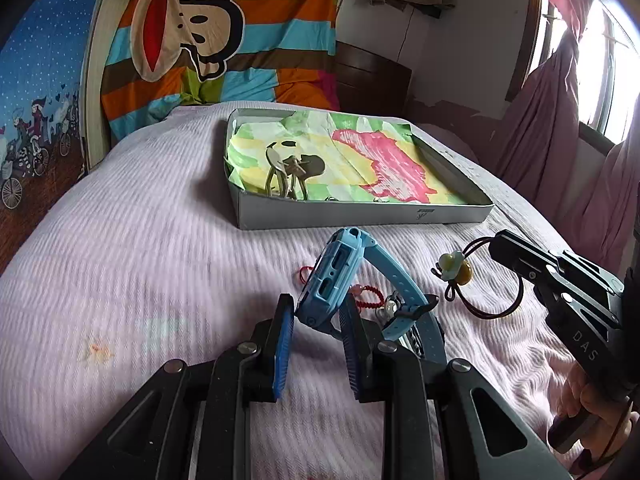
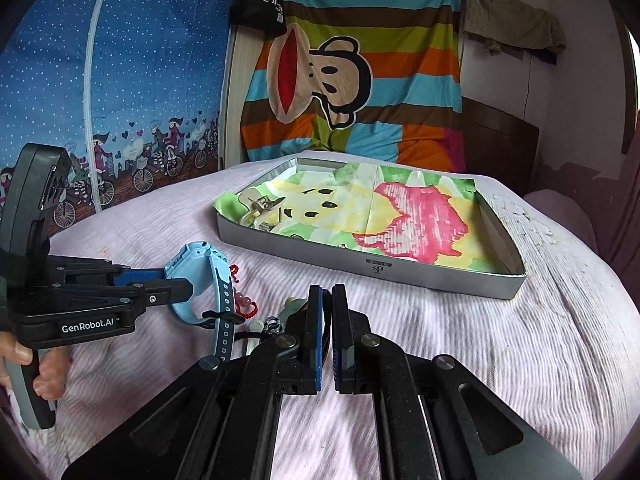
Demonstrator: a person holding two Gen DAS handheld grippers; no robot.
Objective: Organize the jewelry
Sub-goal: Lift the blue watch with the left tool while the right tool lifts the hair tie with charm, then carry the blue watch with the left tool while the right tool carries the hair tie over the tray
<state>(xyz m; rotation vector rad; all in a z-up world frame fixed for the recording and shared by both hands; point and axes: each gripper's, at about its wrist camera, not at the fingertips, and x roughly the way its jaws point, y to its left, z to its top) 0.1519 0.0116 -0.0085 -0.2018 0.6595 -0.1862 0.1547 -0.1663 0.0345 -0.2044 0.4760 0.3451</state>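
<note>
Bare bedspread before tray; trinkets left.

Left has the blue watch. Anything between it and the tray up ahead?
Nothing visible. The left gripper holds the blue watch above the bedspread, and only bare bedspread lies between it and the tray's low near wall. Keys already occupy the tray's left part.

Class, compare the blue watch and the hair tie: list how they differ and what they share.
The blue watch is thick moulded plastic; the hair tie is a thin dark cord with a yellow charm. The left gripper holds the watch; the right gripper holds the tie. Both are outside the box.
</note>
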